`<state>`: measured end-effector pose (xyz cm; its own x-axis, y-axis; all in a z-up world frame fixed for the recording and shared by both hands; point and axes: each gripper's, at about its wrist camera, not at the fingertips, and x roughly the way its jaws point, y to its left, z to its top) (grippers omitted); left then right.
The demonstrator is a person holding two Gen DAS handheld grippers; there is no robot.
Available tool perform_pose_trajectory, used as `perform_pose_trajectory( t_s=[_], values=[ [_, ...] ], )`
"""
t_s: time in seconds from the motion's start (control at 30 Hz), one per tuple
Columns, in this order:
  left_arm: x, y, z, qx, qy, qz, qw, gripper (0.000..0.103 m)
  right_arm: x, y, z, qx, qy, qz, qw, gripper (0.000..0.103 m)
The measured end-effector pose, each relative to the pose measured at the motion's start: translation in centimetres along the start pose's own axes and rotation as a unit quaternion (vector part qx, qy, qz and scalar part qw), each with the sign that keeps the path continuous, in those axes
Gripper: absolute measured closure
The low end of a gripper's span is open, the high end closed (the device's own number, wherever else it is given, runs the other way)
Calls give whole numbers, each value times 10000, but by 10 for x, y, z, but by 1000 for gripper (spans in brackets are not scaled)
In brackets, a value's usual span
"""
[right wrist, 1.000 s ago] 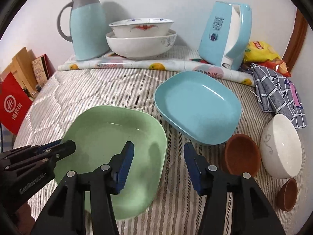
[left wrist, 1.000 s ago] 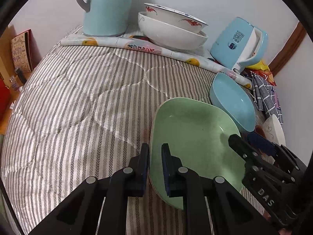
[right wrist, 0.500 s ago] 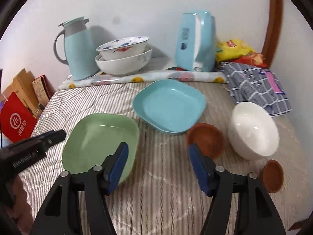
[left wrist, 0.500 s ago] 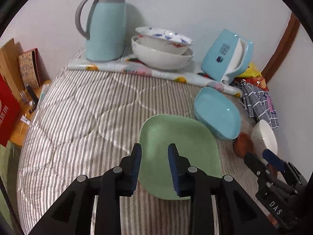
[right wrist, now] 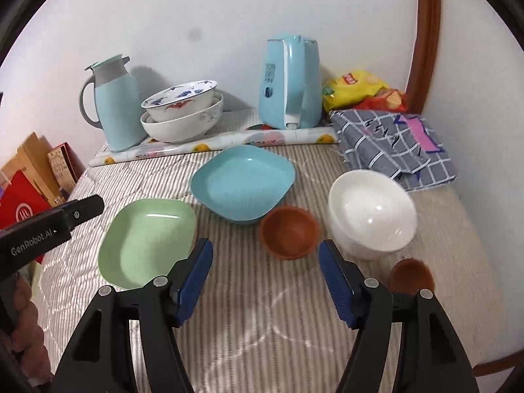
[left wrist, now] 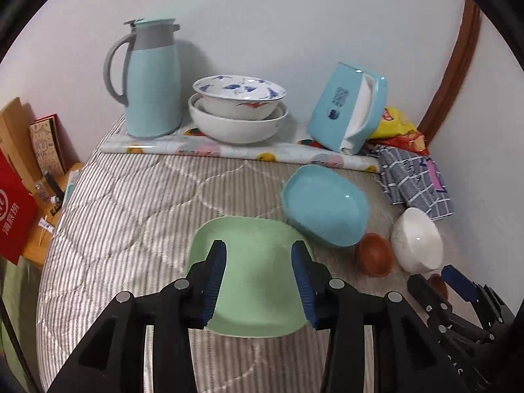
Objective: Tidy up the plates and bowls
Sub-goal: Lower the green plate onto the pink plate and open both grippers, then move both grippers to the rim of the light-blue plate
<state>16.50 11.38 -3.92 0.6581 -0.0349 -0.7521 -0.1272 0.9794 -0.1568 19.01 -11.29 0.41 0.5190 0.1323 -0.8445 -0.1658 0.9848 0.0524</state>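
Low centre of the left wrist view, left tongs have just been opening, empty above the green plate lying on the bed; right tongs gape empty; next likely: stack it with the blue plate.

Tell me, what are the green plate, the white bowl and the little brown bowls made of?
Green plate: probably plastic or melamine, with an even colour and a soft satin sheen. White bowl: looks like glazed ceramic, with sharp bright glints. Brown bowls: matte with no shine, maybe plastic or wood; hard to tell.
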Motion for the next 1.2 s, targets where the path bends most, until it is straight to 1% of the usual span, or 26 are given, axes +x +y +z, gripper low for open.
perform_pose_trajectory(
  t_s=[0.2,0.33,0.43,0.53,0.7,0.93,1.2],
  values=[
    [-1,-21,9,242,-30,152,9996,64,0,-14,15,53,19,81,10000,36],
    [1,-29,17,291,-77,268,9992,64,5,-22,24,99,35,77,9999,36],
    [7,-30,21,285,-62,312,9991,64,10,-28,30,150,8,99,9998,36],
    [15,-30,25,252,4,272,9993,64,16,-31,35,146,6,156,9998,36],
    [29,-27,30,179,81,321,9993,64,27,-31,45,49,-18,116,9999,36],
    [50,-25,39,170,178,409,9989,64,51,-32,56,1,28,128,9999,36],
    [78,-23,49,188,335,440,9983,64,80,-32,69,-130,98,26,9999,36]
  ],
)
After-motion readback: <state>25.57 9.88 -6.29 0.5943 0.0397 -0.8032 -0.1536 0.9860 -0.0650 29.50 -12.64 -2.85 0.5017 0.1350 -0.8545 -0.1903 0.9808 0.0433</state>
